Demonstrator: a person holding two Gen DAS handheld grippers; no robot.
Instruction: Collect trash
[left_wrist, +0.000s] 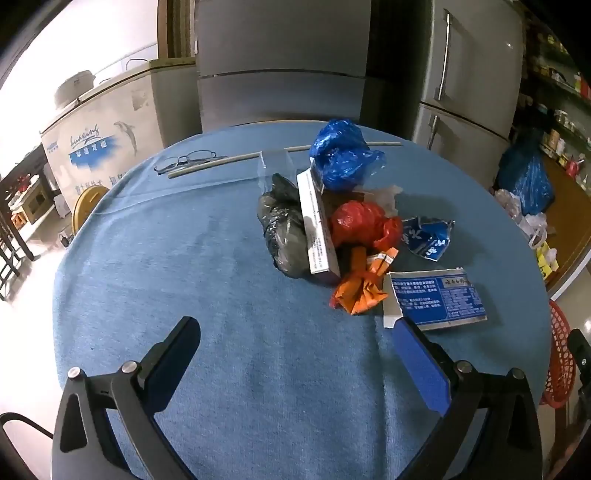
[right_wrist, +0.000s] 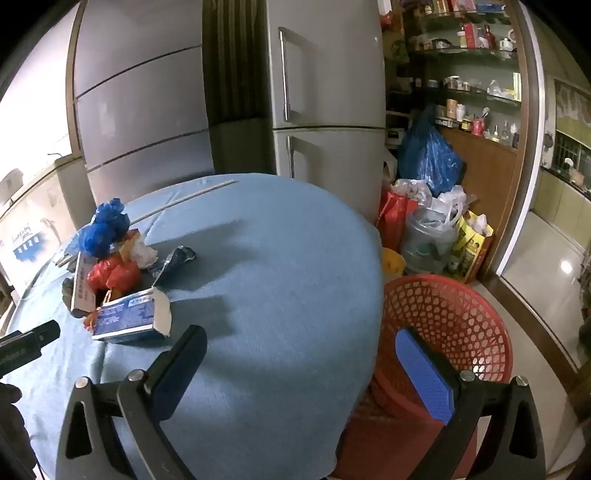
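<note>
A heap of trash lies on the round blue-covered table (left_wrist: 221, 277): a blue plastic bag (left_wrist: 341, 155), a grey bag (left_wrist: 282, 229), a long white box (left_wrist: 316, 225), a red bag (left_wrist: 360, 223), an orange wrapper (left_wrist: 360, 288), a crumpled blue packet (left_wrist: 428, 236) and a flat blue packet (left_wrist: 439, 299). My left gripper (left_wrist: 295, 328) stands open just short of the heap, nothing between its fingers. My right gripper (right_wrist: 301, 338) is open over the table's right edge, its right finger above a red mesh basket (right_wrist: 450, 325). The heap (right_wrist: 118, 280) lies to its left.
Glasses (left_wrist: 184, 160) and two thin sticks (left_wrist: 214, 166) lie at the table's far side. Grey refrigerators (right_wrist: 325, 103) stand behind. Bags and a jug (right_wrist: 428, 236) crowd the floor by wooden shelves at right. A chest freezer (left_wrist: 103, 147) stands at left.
</note>
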